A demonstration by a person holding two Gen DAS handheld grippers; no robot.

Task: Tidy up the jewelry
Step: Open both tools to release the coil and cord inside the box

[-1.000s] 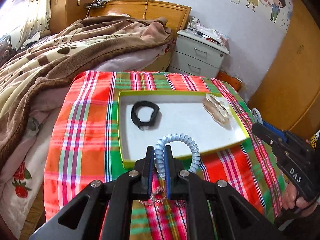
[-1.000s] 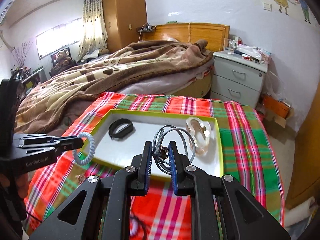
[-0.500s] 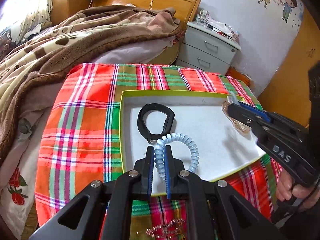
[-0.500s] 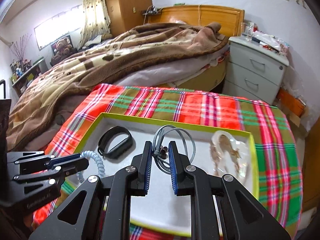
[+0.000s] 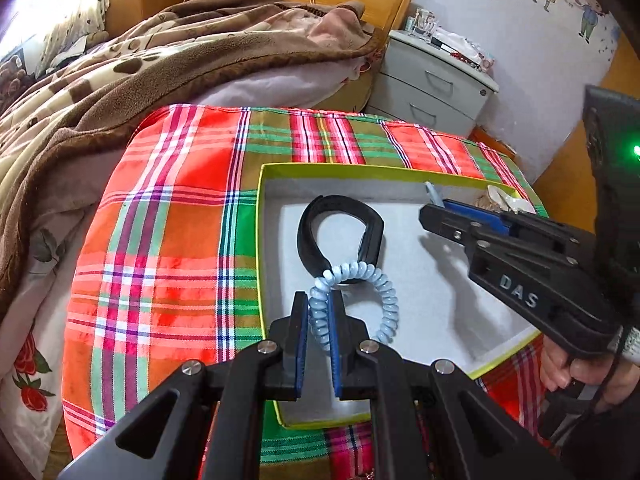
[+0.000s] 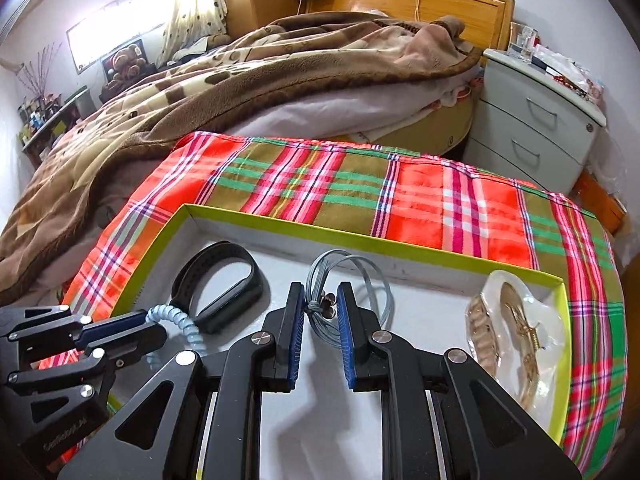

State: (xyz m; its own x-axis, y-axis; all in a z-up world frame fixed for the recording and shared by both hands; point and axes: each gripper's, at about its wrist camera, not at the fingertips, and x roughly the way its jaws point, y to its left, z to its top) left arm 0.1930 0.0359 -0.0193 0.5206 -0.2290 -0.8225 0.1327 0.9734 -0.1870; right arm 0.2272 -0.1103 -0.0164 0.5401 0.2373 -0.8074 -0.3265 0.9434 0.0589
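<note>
- Jewelry sits in or over the green-rimmed tray [image 6: 256,221]; that tray rests on the plaid cloth [image 6: 432,200].
- My left gripper [image 5: 319,322] is clamped on the pale blue coil bracelet [image 5: 386,304], held over the tray's near-left part, its loop overlapping the black band [image 5: 340,204] lying on the tray floor.
- My right gripper [image 6: 320,312] pinches the grey cord necklace [image 6: 376,280] at its knot, over the tray's middle.
- A gold piece in a clear bag [image 6: 516,328] lies at the tray's right end.

Rumpled brown blanket [image 6: 248,80], grey nightstand [image 6: 536,120]
</note>
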